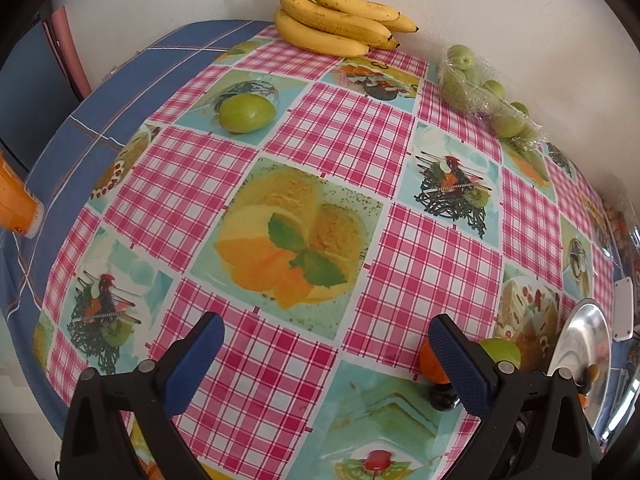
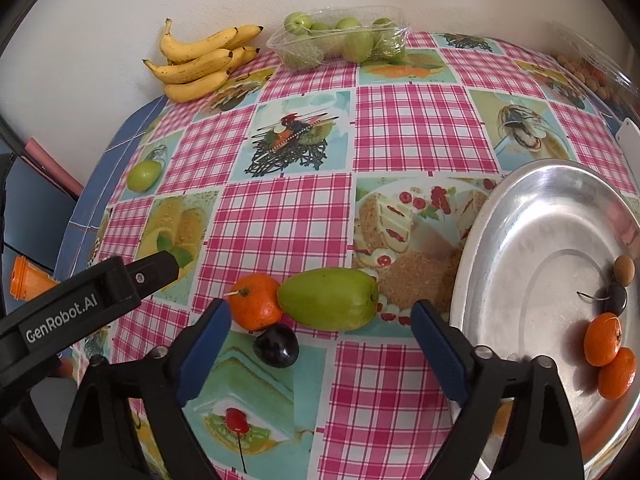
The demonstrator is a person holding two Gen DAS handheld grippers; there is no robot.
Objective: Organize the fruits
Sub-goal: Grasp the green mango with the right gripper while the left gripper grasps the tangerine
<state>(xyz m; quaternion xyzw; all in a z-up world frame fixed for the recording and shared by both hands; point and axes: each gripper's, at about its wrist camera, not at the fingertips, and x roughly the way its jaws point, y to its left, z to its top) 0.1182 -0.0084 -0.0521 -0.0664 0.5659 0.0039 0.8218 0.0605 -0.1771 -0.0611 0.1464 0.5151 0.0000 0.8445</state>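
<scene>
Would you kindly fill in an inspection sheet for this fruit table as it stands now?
Surface: checked tablecloth with dessert prints over a blue cloth.
Job's things: metal tray holds two oranges, a dark fruit and a brown one; loose orange, green pear-shaped fruit and dark plum lie before the right tool; a green fruit lies alone; bananas by the wall.
Clutter: clear punnet of green fruit; second clear box; orange cup.
Grippers: left tool open, empty; right tool open, nothing gripped.
Cables: nothing seen.
Surroundings: white wall.
</scene>
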